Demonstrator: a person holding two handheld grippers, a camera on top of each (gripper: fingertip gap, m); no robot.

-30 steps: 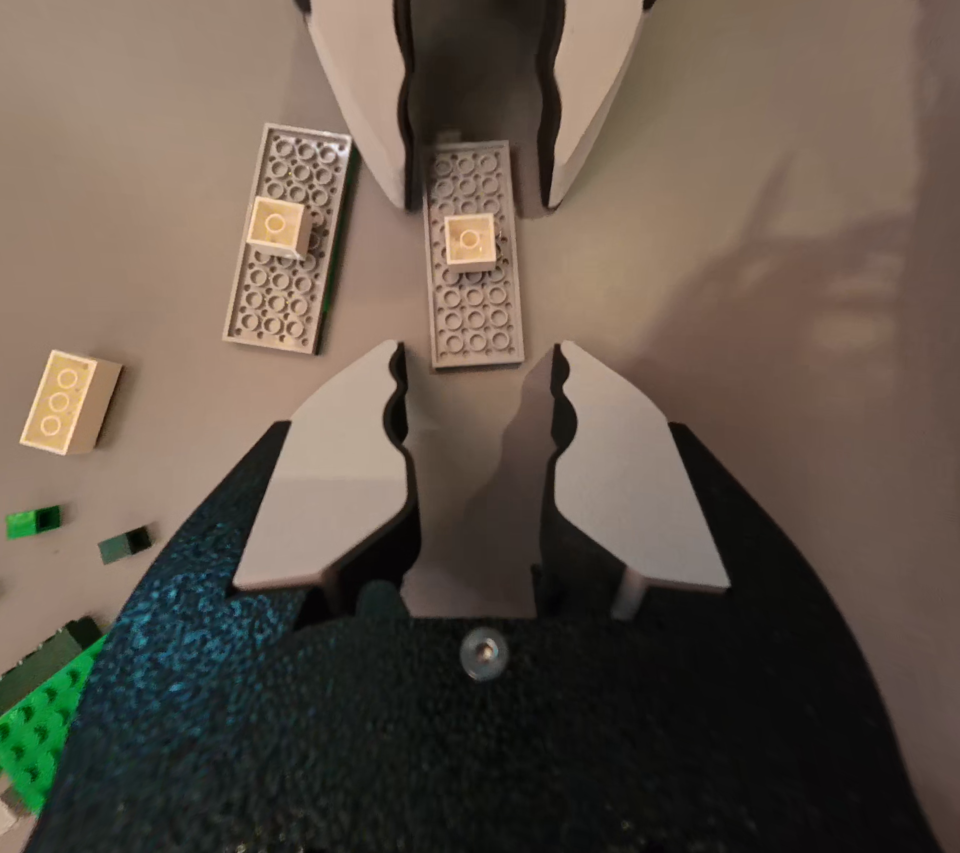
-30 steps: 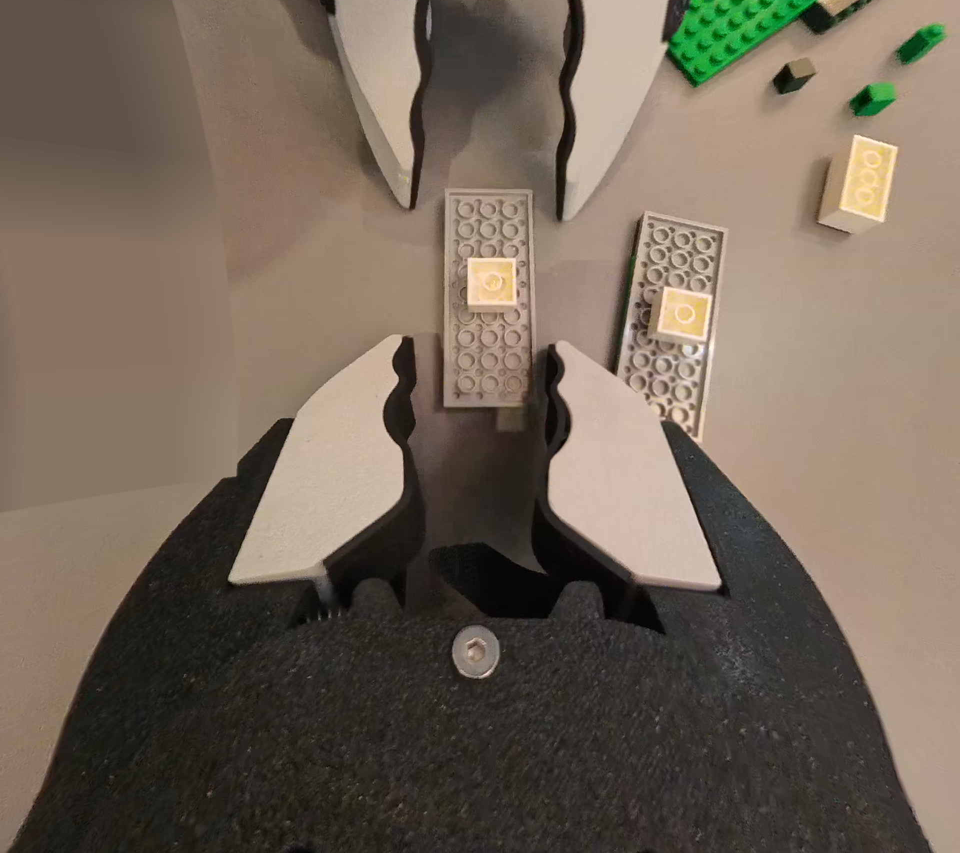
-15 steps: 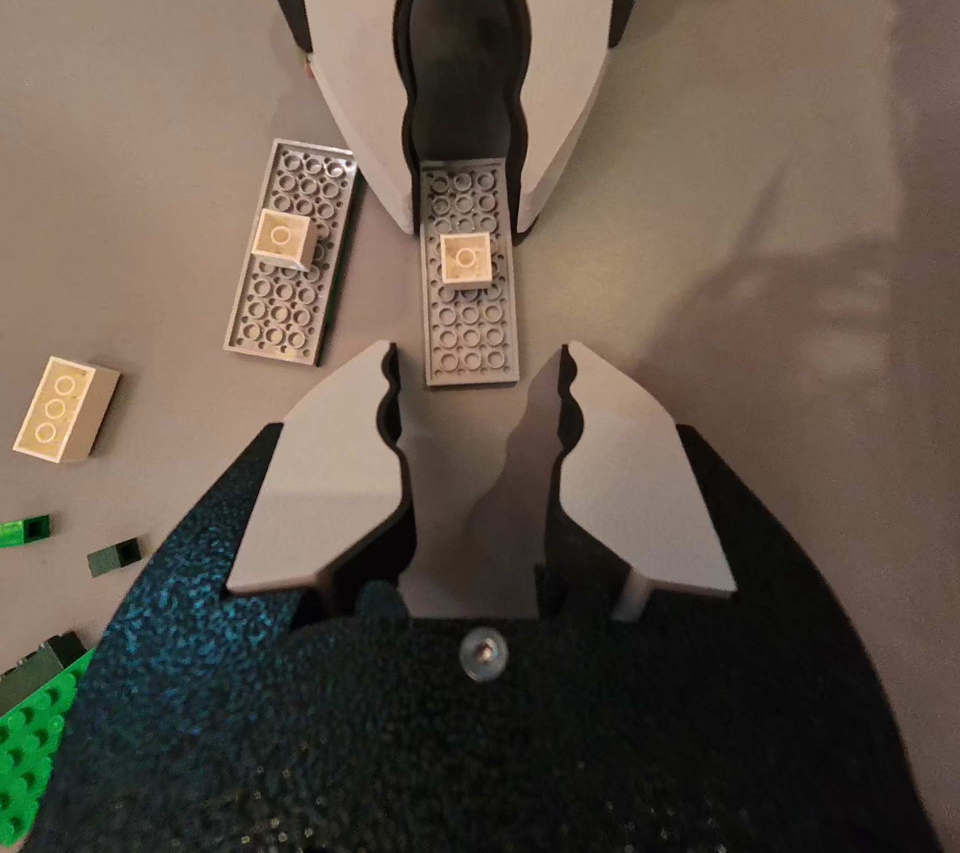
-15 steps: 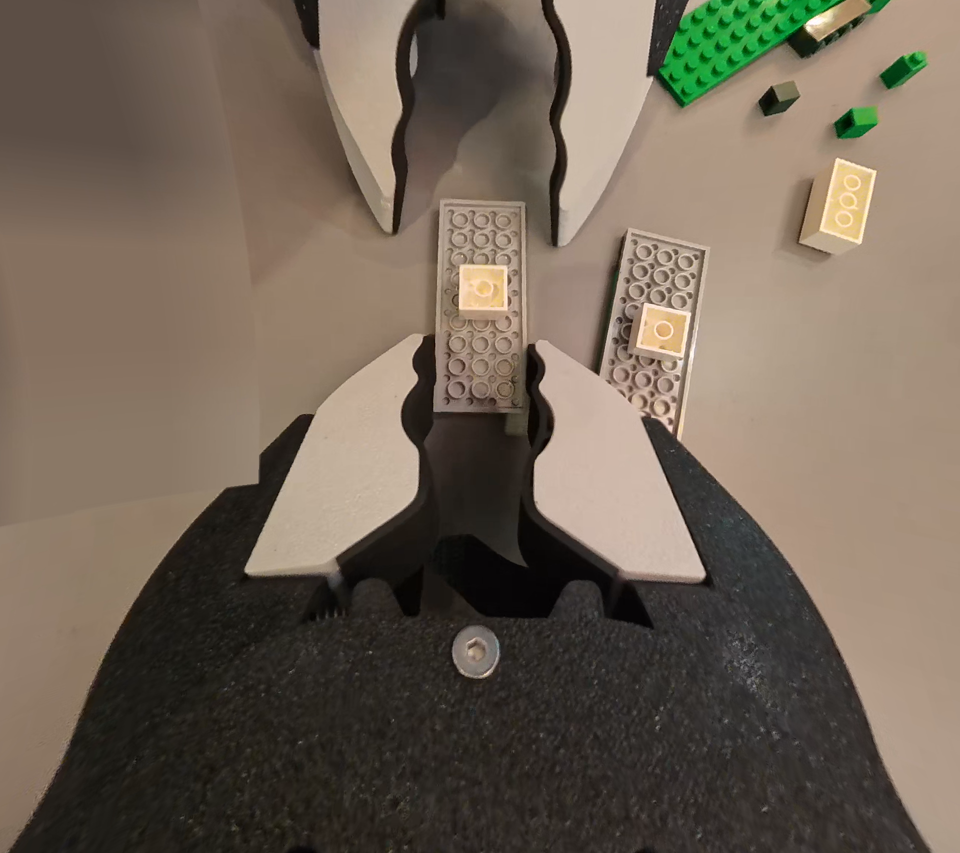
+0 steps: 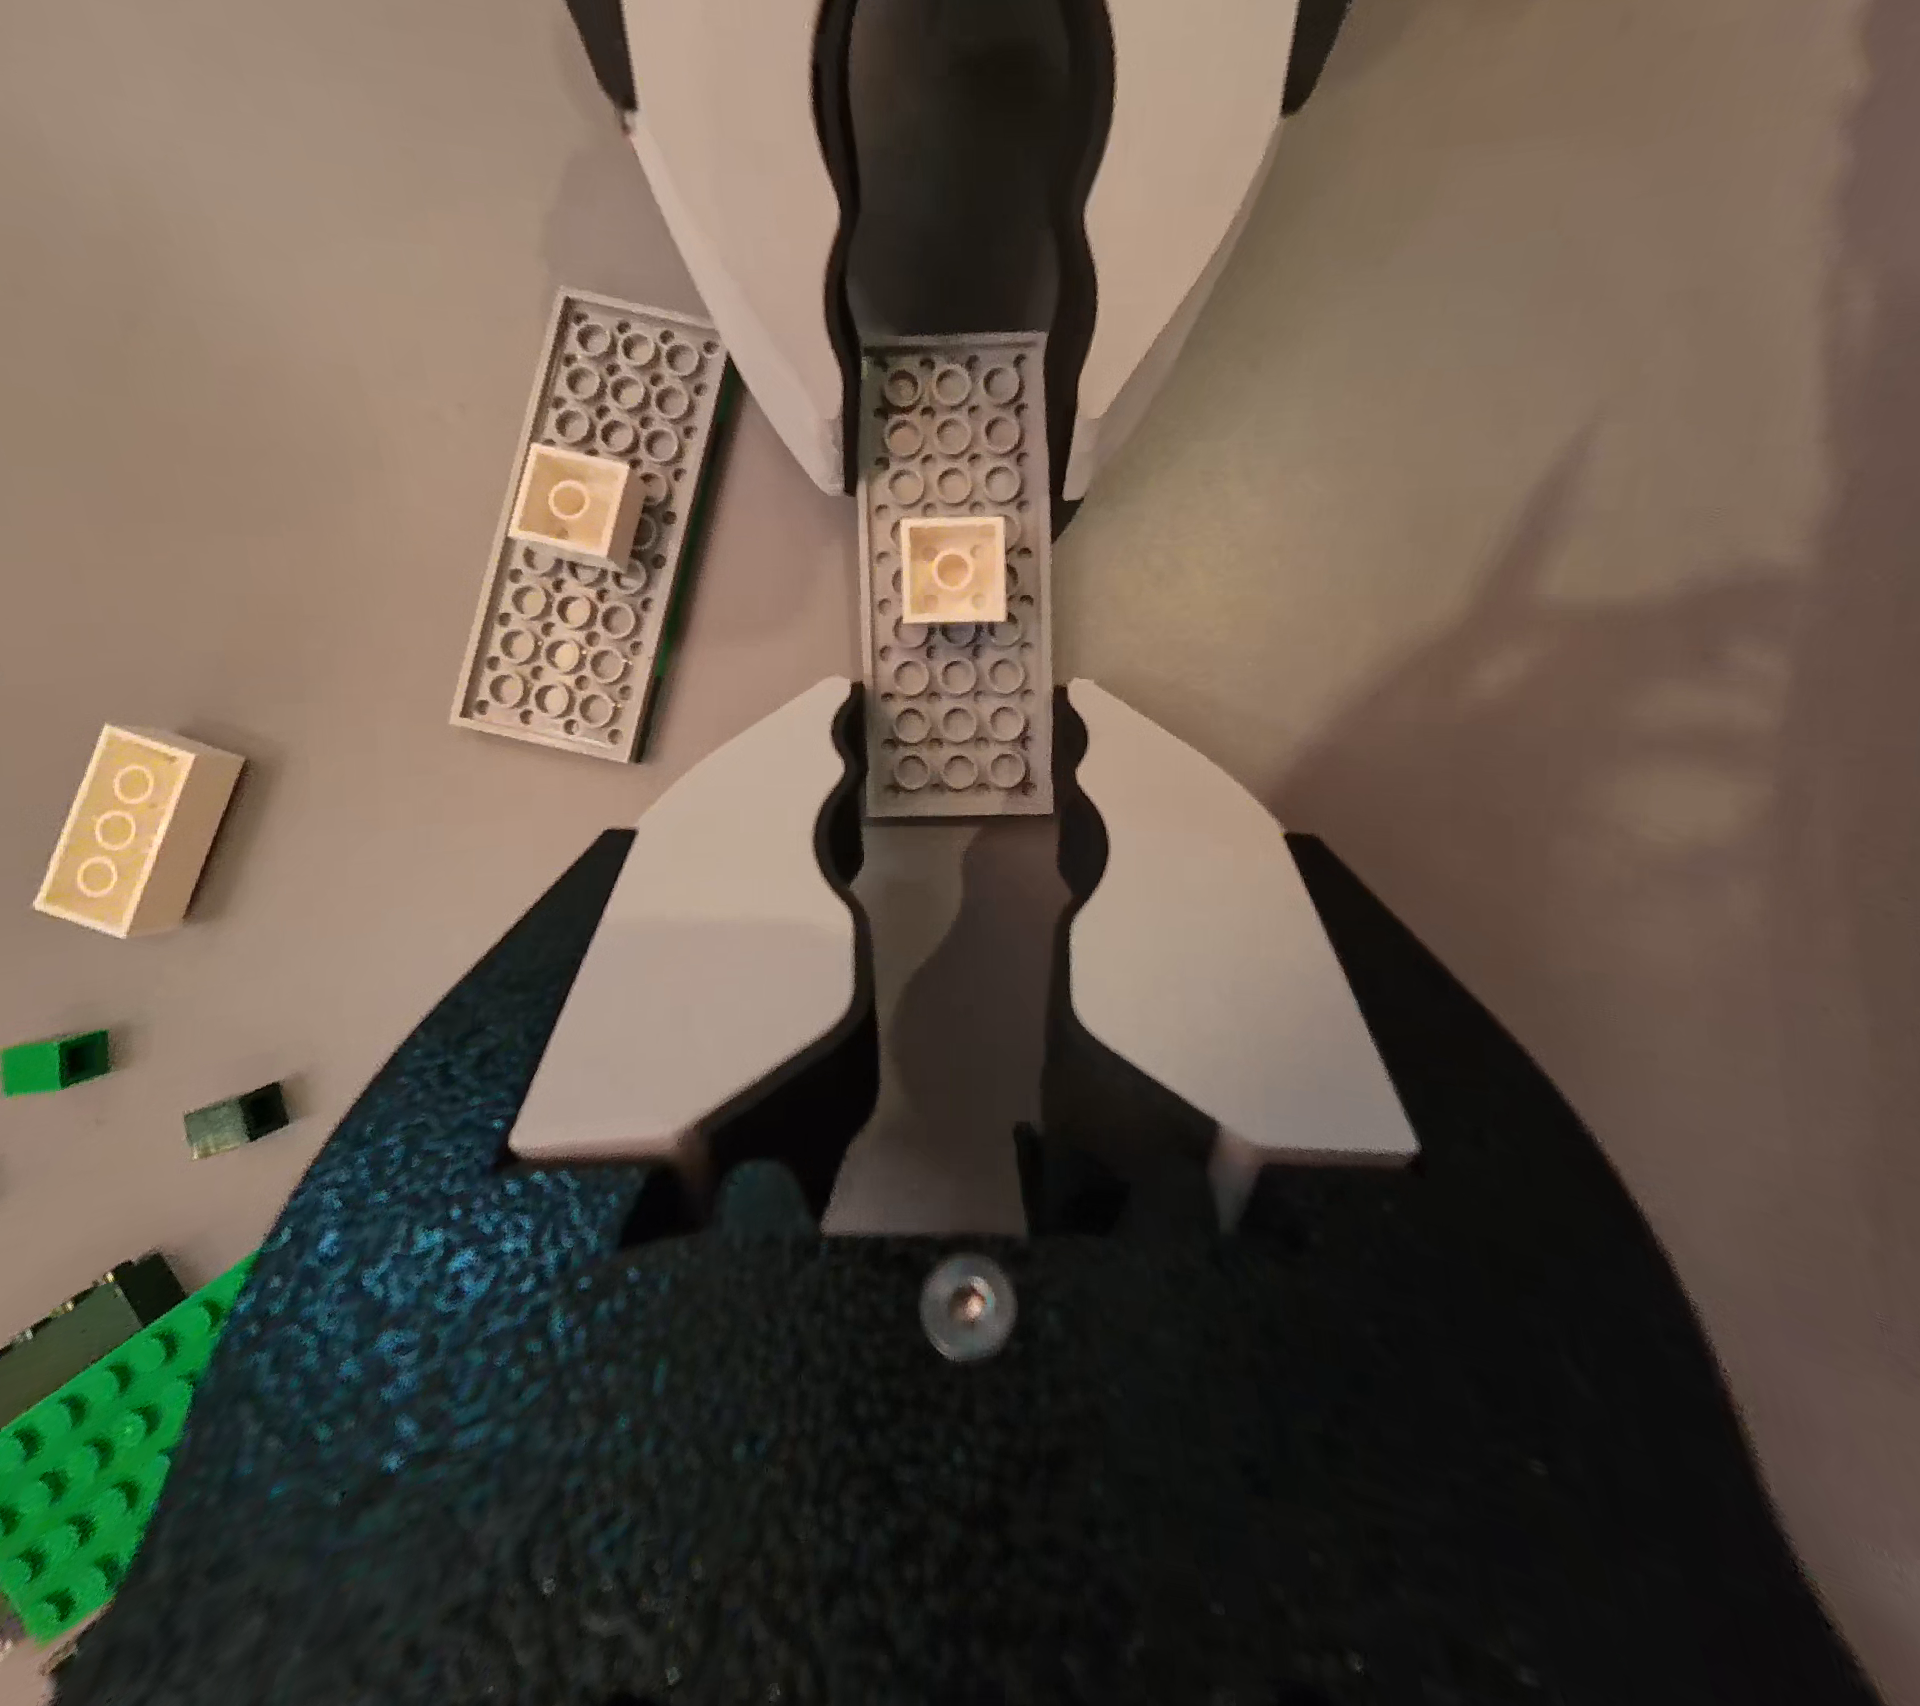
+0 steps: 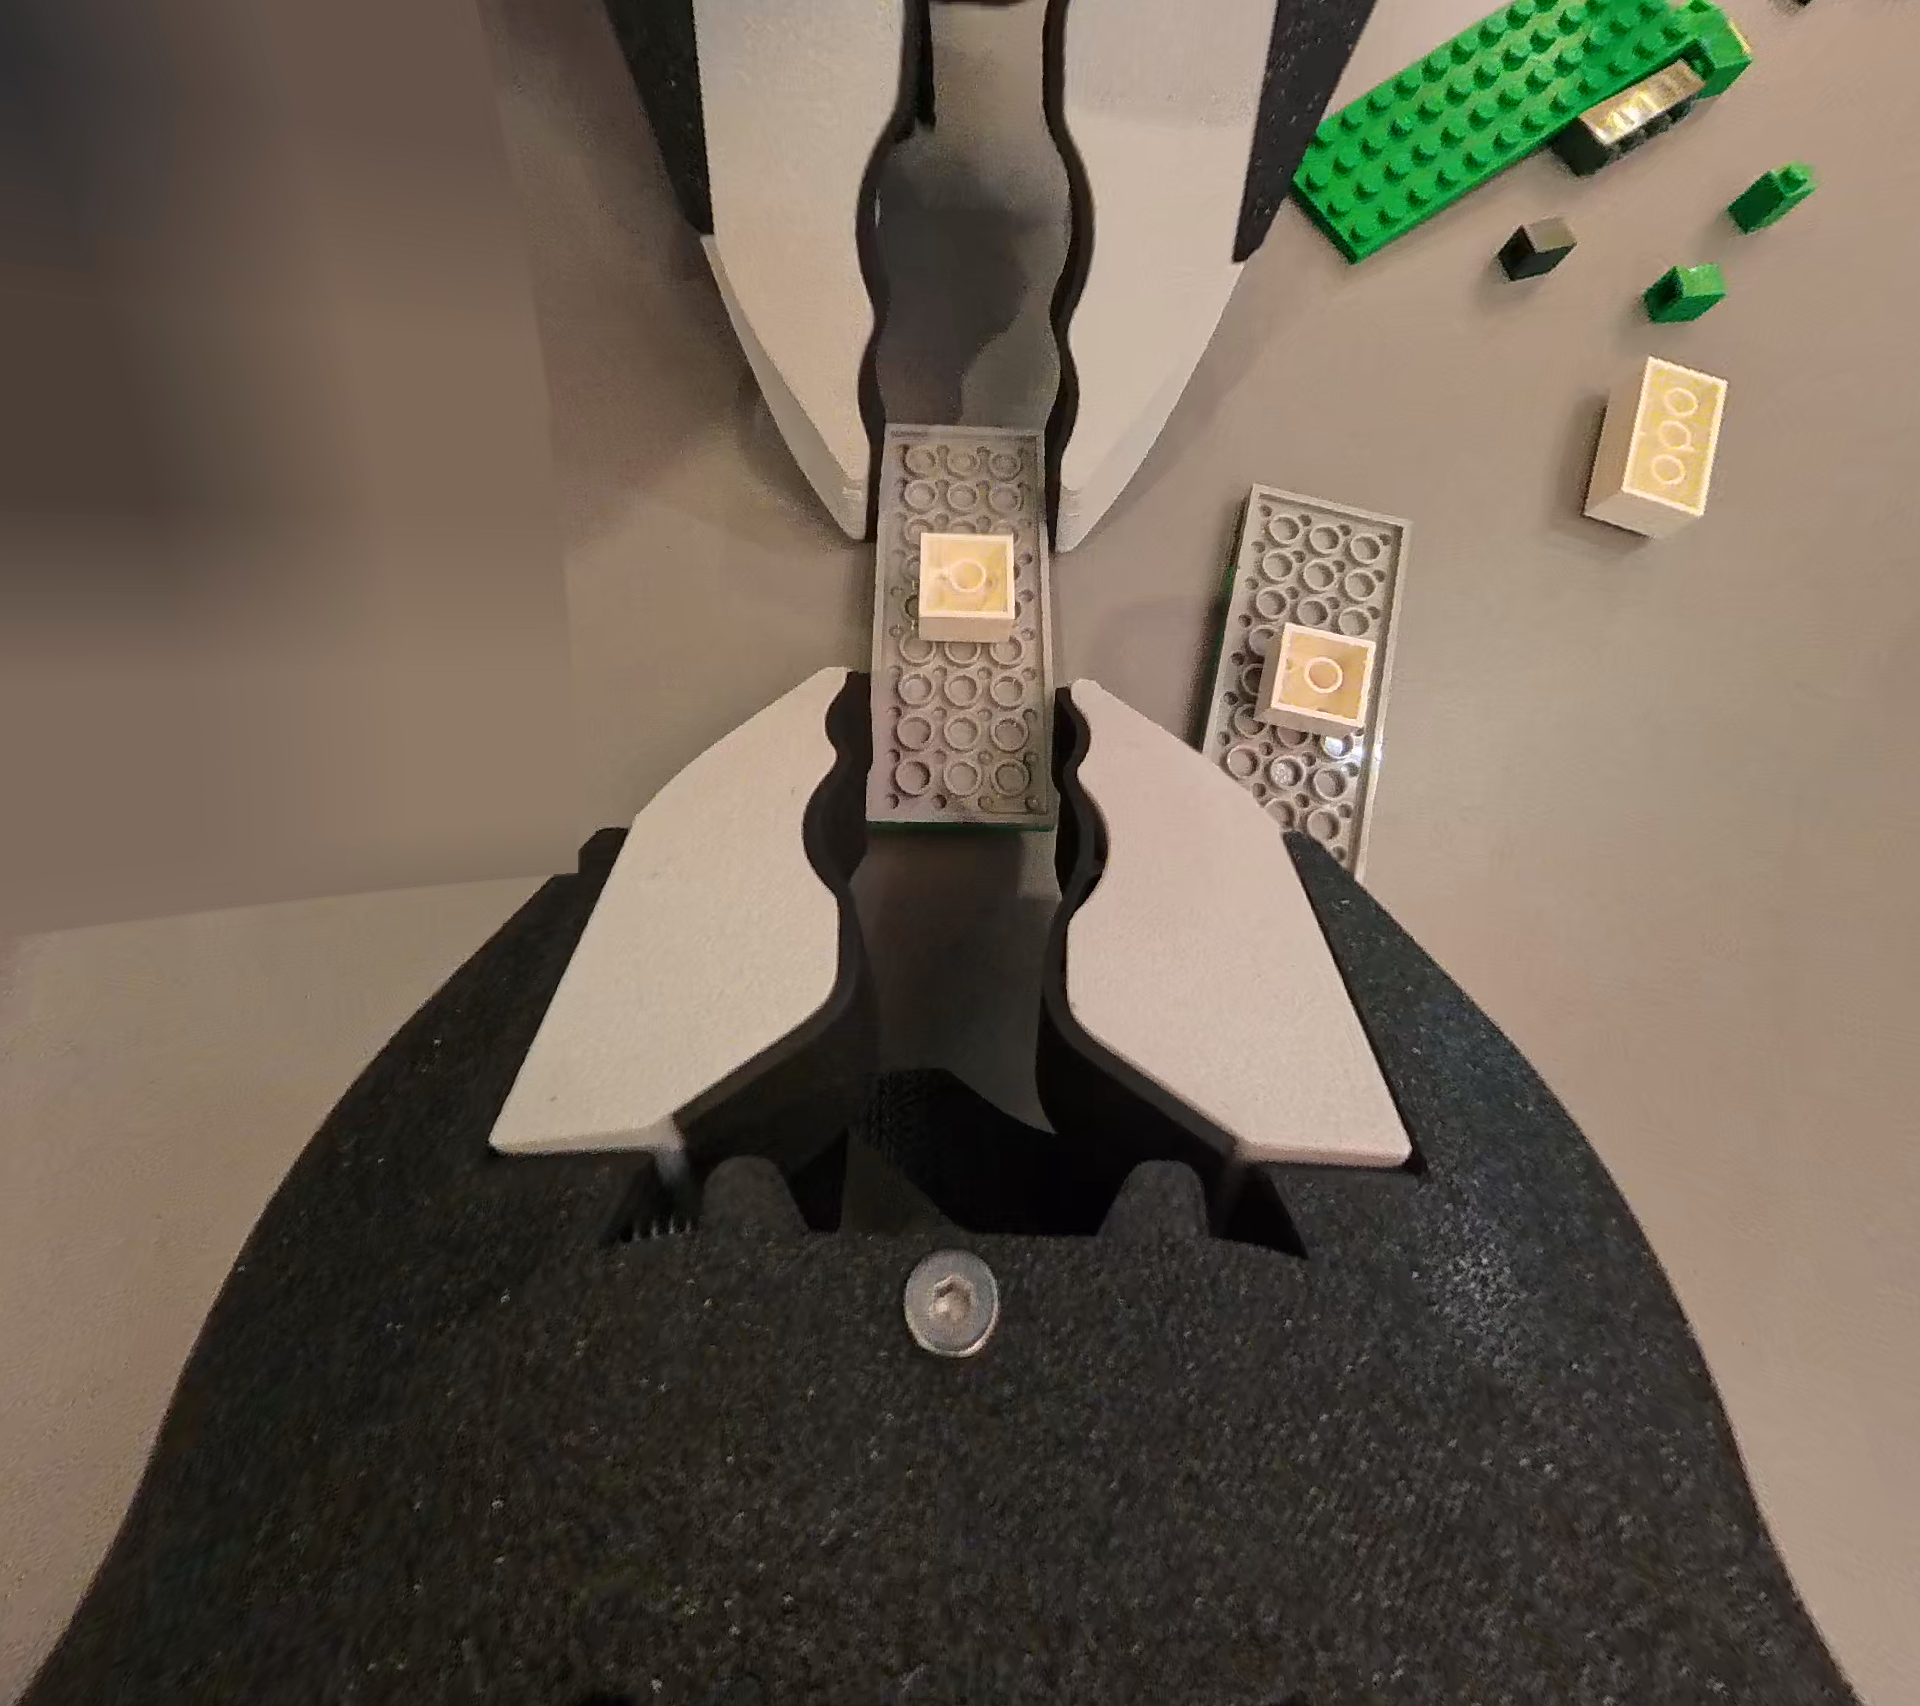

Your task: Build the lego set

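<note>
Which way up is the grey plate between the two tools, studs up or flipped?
Flipped. The grey plate shows its ring-patterned underside, and the cream brick on it also shows a hollow underside. It lies flat, gripped at each end by left tool and right tool.

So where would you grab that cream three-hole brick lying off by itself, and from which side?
Take the cream brick across its two long flat sides, coming straight down from above. It lies hollow side up, alone on the table, so both long walls are free and parallel; the open underside offers nothing to pinch, and gripping end to end needs a wider opening.
</note>
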